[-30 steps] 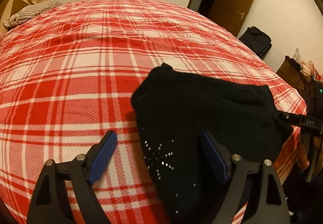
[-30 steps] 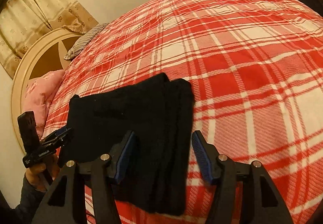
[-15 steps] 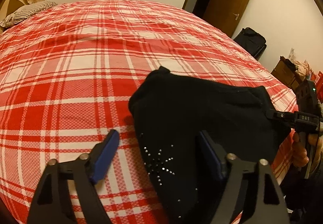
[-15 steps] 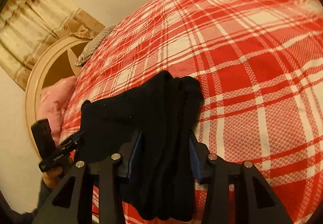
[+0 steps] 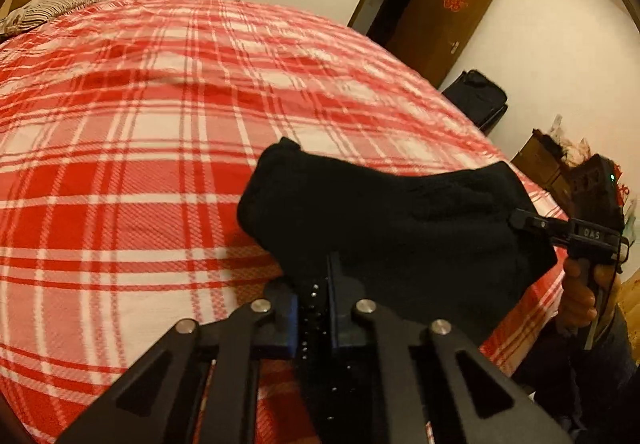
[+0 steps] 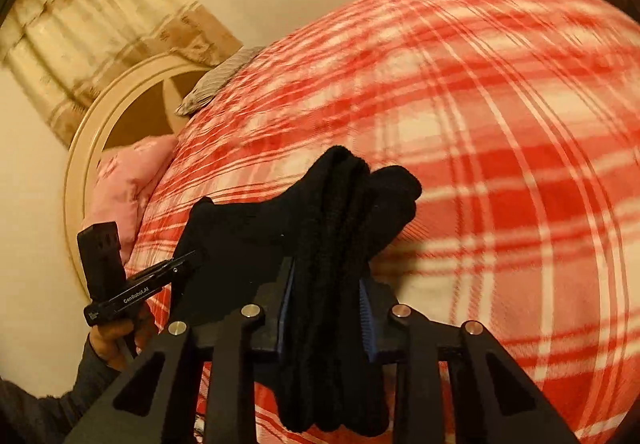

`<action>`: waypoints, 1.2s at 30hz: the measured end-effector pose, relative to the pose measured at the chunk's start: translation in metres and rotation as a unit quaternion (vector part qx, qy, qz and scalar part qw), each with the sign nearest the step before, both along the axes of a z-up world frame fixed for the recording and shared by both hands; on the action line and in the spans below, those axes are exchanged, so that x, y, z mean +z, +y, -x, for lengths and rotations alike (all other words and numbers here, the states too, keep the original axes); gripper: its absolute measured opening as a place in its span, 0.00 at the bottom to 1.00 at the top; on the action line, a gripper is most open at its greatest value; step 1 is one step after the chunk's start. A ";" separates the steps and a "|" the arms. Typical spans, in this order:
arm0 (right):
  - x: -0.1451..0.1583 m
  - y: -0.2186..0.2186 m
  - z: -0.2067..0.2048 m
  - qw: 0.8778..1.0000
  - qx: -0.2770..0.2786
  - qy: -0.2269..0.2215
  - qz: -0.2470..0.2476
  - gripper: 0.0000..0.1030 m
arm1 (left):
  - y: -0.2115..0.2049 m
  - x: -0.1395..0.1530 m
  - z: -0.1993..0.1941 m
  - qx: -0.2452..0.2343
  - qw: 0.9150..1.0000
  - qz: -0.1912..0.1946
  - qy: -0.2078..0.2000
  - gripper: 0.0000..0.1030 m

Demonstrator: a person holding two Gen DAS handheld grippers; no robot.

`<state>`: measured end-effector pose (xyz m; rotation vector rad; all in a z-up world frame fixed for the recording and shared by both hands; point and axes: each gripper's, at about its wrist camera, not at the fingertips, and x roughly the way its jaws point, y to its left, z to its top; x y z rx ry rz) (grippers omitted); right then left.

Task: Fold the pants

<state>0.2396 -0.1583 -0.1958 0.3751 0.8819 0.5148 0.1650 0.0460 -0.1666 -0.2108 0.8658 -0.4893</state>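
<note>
The black pants (image 5: 392,228) stretch between both hands at the bed's (image 5: 120,163) near edge: left gripper (image 5: 314,308) and right gripper (image 6: 326,308) closing on opposite ends.

I read "GenRobot.AI" in white on the black side of the left gripper (image 6: 178,268). The right gripper (image 5: 520,222) carries white lettering that I can read only partly, as "DAS". The door (image 5: 444,23) bears a red ornamental sign, illegible.

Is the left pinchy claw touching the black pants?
Touching. In the left wrist view, the left gripper has its jaws closing on the black pants, and the dark cloth with small shiny dots is squeezed between its blue pads, with no gap showing.
</note>
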 end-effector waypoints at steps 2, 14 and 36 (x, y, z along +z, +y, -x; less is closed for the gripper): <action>0.009 0.016 -0.008 1.000 0.021 -0.009 0.012 0.28 | 0.010 0.009 0.004 0.011 1.000 -0.004 -0.014 0.11; 0.016 0.184 -0.097 0.986 0.165 -0.030 0.006 0.28 | 0.142 0.041 0.021 0.158 0.986 -0.022 -0.048 0.11; -0.056 0.193 -0.116 0.991 0.126 0.052 0.011 0.51 | 0.193 -0.025 0.033 0.259 0.960 -0.103 -0.010 0.73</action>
